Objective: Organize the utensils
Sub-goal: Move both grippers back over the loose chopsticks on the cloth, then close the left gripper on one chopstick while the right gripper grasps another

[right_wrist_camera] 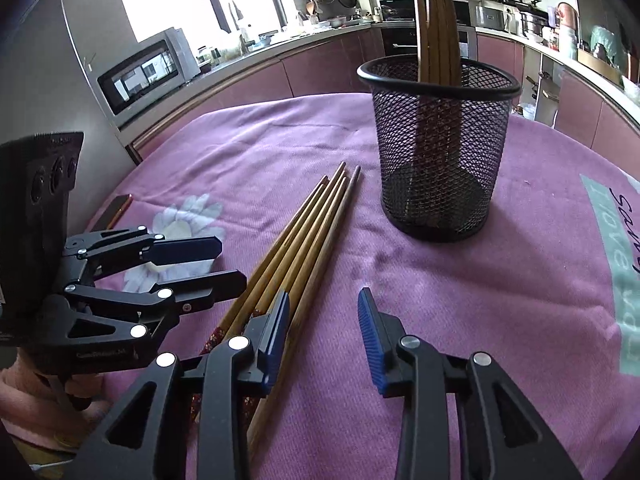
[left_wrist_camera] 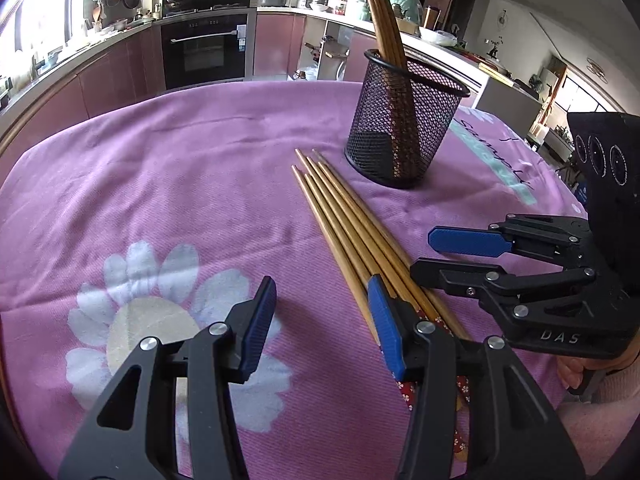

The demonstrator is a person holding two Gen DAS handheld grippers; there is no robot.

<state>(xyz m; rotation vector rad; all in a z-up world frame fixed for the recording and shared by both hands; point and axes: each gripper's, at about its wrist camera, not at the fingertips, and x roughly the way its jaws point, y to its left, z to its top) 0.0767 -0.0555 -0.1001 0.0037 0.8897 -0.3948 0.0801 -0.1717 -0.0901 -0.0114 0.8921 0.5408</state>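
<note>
- Left gripper (left_wrist_camera: 322, 320) is hanging low over the pink tablecloth (left_wrist_camera: 180, 184) with jaws spread wide, gripping nothing; its right finger is sitting over the handle ends of the loose chopsticks (left_wrist_camera: 344, 220).
- Right gripper (right_wrist_camera: 323, 338) is also standing wide apart and holding nothing, its left finger lying over the same bundle.
- Loose chopsticks are lying flat on the cloth between both grippers, tips pointing toward the mesh cup (left_wrist_camera: 400, 128).
- Mesh cup is standing upright just beyond those tips, with further chopsticks (left_wrist_camera: 382, 20) leaning inside it.
- Kitchen counter (left_wrist_camera: 280, 10) is running behind the table.
</note>
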